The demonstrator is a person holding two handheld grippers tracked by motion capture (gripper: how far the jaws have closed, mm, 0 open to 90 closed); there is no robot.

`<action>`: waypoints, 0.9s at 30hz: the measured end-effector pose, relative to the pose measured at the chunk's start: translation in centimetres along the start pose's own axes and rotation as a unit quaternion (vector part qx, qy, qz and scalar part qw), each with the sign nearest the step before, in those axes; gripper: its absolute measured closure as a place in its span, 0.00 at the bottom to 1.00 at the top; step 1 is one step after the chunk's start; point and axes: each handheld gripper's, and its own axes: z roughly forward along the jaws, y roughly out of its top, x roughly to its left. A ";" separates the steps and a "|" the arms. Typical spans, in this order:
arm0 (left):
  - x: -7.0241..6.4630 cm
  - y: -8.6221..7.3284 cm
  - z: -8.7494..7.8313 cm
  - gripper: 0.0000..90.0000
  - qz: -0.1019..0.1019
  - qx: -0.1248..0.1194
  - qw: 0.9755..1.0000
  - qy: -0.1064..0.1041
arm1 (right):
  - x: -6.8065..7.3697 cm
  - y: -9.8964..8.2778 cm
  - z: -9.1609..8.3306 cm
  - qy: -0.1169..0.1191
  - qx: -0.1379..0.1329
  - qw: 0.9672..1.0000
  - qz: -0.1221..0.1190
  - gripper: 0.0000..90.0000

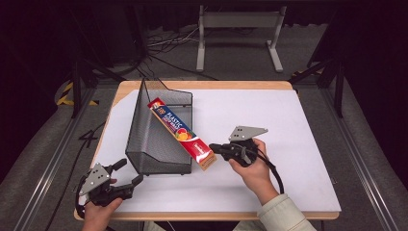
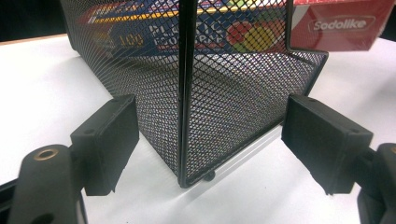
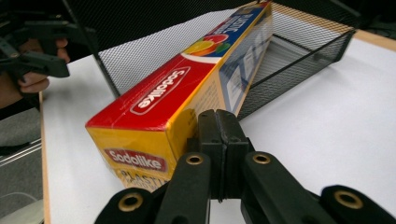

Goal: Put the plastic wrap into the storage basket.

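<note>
A long red, yellow and blue box of plastic food wrap (image 1: 183, 134) (image 3: 187, 88) leans slantwise in a black mesh basket (image 1: 144, 144) (image 3: 299, 60). Its near end juts out over the basket's right wall. My right gripper (image 1: 213, 147) (image 3: 219, 116) is shut with nothing between its jaws, and its tips sit against the box's side near that end. My left gripper (image 1: 131, 172) (image 2: 210, 126) is open at the basket's near left corner (image 2: 187, 140), one jaw on each side of the corner and neither touching. The box (image 2: 341, 23) shows through the mesh above.
The basket stands on a white sheet (image 1: 269, 115) that covers a wooden table. The table's front edge (image 1: 202, 215) runs just behind both hands. A metal stand (image 1: 238, 33) and cables lie on the floor beyond the table.
</note>
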 end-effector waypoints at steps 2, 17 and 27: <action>0.0 0.0 0.0 0.22 0.001 0.000 1.000 -0.001 | 0.4 -0.2 0.4 0.006 0.003 1.000 -0.002 1.00; 0.0 0.0 0.1 0.22 0.002 -0.001 1.000 0.000 | 1.0 -0.6 0.6 0.014 0.001 1.000 0.004 1.00; 0.0 0.0 0.2 0.22 0.004 -0.003 1.000 -0.004 | 1.2 -0.5 -0.7 0.006 -0.019 1.000 -0.005 1.00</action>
